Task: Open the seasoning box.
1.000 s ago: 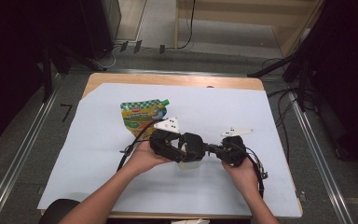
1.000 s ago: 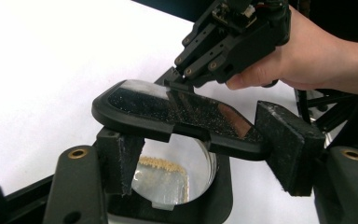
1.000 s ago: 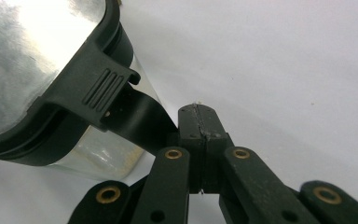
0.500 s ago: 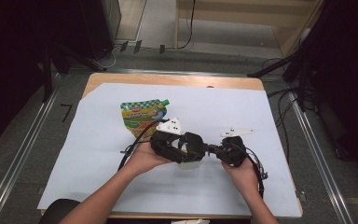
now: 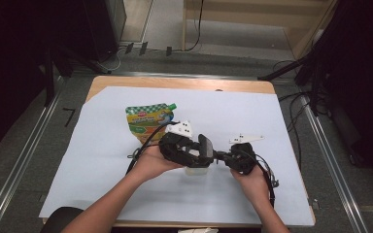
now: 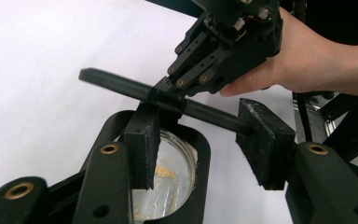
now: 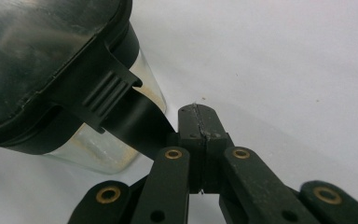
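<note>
Clear plastic container point(image 5: 196, 169) sitting mid-desk point(image 5: 102, 160), both claws working its black lid point(image 7: 42, 60).
Right claw point(image 7: 199, 122) is pinching the lid's flap point(image 7: 137, 119), pads pressed together on it, just right of the container. Left claw point(image 6: 200, 140) is hovering right over the container, half spread and just been closing, nothing gripped yet. A green pouch point(image 5: 149, 119) is lying behind the container, to its left.

Item count, table surface

One clear jar point(image 5: 196, 170) with one black lid point(image 5: 206, 147); one green pouch point(image 5: 147, 122); two grippers, left point(image 5: 201, 154) and right point(image 5: 222, 156); two hands, left point(image 5: 151, 162) and right point(image 5: 250, 179); one white sheet point(image 5: 102, 145); one table point(image 5: 175, 83).
</note>
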`<control>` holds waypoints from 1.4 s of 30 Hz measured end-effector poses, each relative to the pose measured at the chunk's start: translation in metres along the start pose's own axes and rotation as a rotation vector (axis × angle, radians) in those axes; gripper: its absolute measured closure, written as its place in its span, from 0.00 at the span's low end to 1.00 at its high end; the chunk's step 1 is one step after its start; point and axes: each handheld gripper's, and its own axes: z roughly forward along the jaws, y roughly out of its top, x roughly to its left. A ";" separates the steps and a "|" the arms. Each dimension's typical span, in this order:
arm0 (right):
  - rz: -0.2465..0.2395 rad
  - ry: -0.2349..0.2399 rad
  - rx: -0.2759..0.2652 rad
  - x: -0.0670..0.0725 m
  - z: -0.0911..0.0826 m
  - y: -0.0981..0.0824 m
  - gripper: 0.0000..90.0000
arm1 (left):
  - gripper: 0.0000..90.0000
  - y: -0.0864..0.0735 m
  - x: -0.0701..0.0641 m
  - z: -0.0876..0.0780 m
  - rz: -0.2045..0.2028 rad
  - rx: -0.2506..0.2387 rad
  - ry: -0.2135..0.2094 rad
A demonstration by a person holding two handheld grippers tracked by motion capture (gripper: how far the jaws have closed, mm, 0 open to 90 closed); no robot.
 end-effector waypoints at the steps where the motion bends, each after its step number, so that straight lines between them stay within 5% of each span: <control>1: 0.003 -0.001 0.001 0.001 0.000 0.000 1.00 | 0.59 0.001 0.000 0.000 0.004 0.001 -0.005; 25: 0.014 0.016 -0.048 0.010 -0.020 -0.005 1.00 | 0.87 0.015 -0.013 0.005 0.012 0.023 -0.065; 42: 0.010 0.023 -0.051 0.015 -0.019 -0.004 1.00 | 0.88 0.027 -0.007 0.022 -0.024 0.053 -0.097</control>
